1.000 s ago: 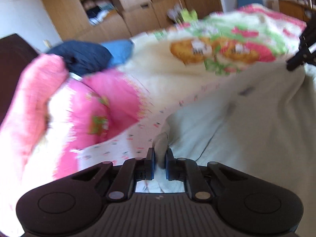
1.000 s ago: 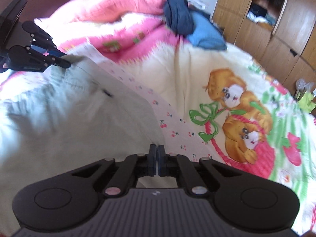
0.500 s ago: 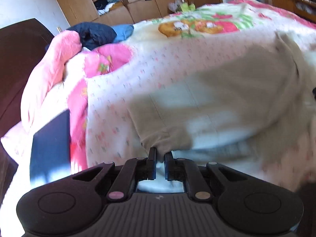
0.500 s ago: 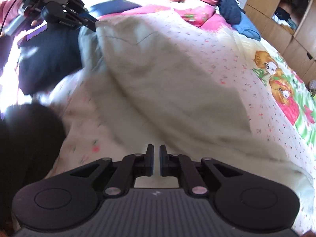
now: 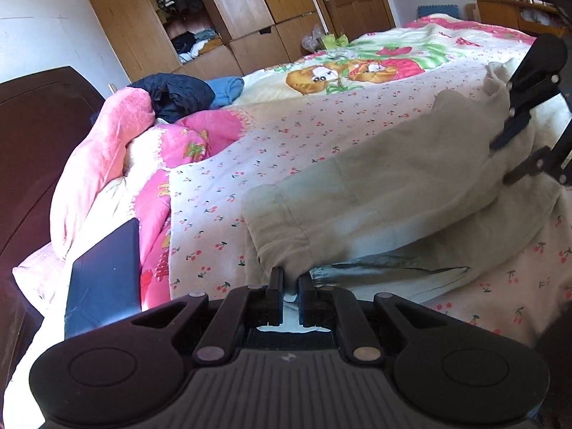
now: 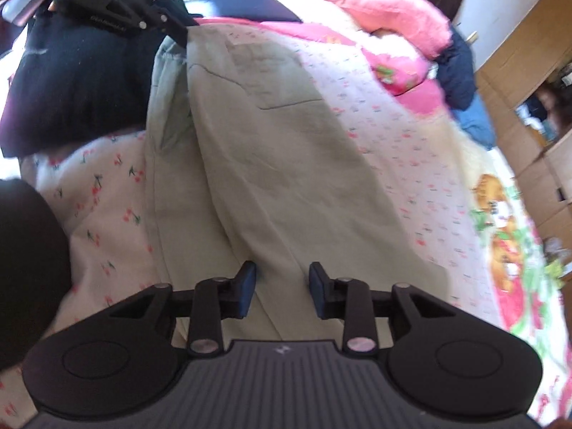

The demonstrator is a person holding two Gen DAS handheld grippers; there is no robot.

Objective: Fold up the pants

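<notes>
Now beige pants (image 5: 393, 186) folded lengthwise on bed (image 5: 321, 118); my left hand-held gripper (image 5: 290, 286) pinching cuff at 6 o'clock, right hand-held gripper (image 6: 282, 287) spread wide, released.

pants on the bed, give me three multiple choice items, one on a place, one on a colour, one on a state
1. Where do the pants lie?
A. on the cherry-print sheet
B. in the wardrobe
C. on the floor

2. What colour are the pants?
A. navy
B. pale beige
C. red

3. How do the right gripper fingers stand?
A. shut on the pants
B. spread open over the pants
C. out of view

Answers:
1 A: cherry-print fabric shows all round them.
2 B: the cloth is pale beige in both views.
3 B: a wide gap shows between its fingers, while the left gripper pinches the pants' edge.
</notes>
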